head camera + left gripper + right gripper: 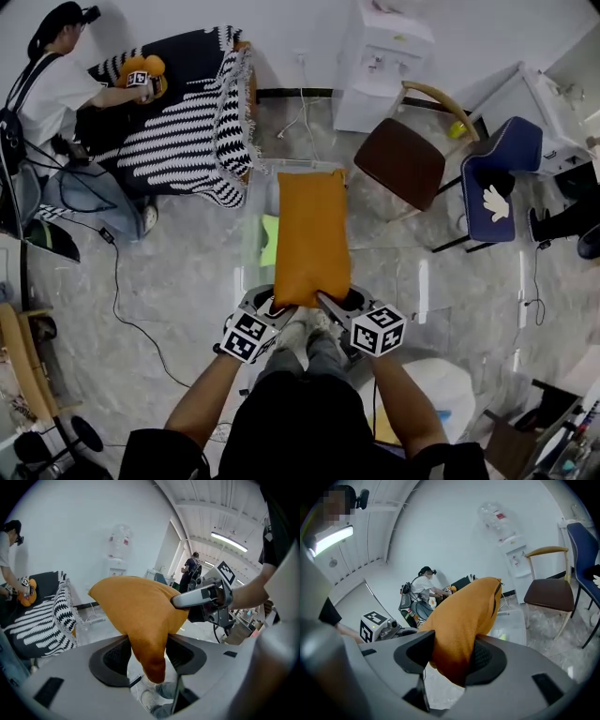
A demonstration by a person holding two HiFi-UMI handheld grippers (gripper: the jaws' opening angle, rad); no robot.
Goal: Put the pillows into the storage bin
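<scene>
**Fig. Pillow held over the bin, head view and both gripper views.**

The orange pillow (312, 234) is off the floor, stretched lengthwise above the clear bin (298, 167). Its far end reaches toward the bin's far rim and its near end is at the bin's near side.

The left gripper (277, 302) pinches the pillow's near left corner, and the right gripper (330, 302) pinches the near right corner. The two are just beside each other at the bin's near side. In each gripper view the cloth is bunched between the pads and pressed from both sides (no gap shows on either). A green item (269, 241) shows through the bin's clear wall, left of the pillow.

Handling, as a judgement:
- **Weight and stiffness:** the pillow looks light and soft, yet filled enough to keep its shape beyond the grippers. It does not look fragile.
- **Grip surface:** the matte cloth should give the pads good purchase.
- **Where to hold:** the corners are the natural hold. There the cover gathers into a thick fold, while the plump middle would be too wide to pinch.
- **Fit:** the pillow looks about as long as the bin, so it may need lowering far end first and pressing down to seat.
</scene>
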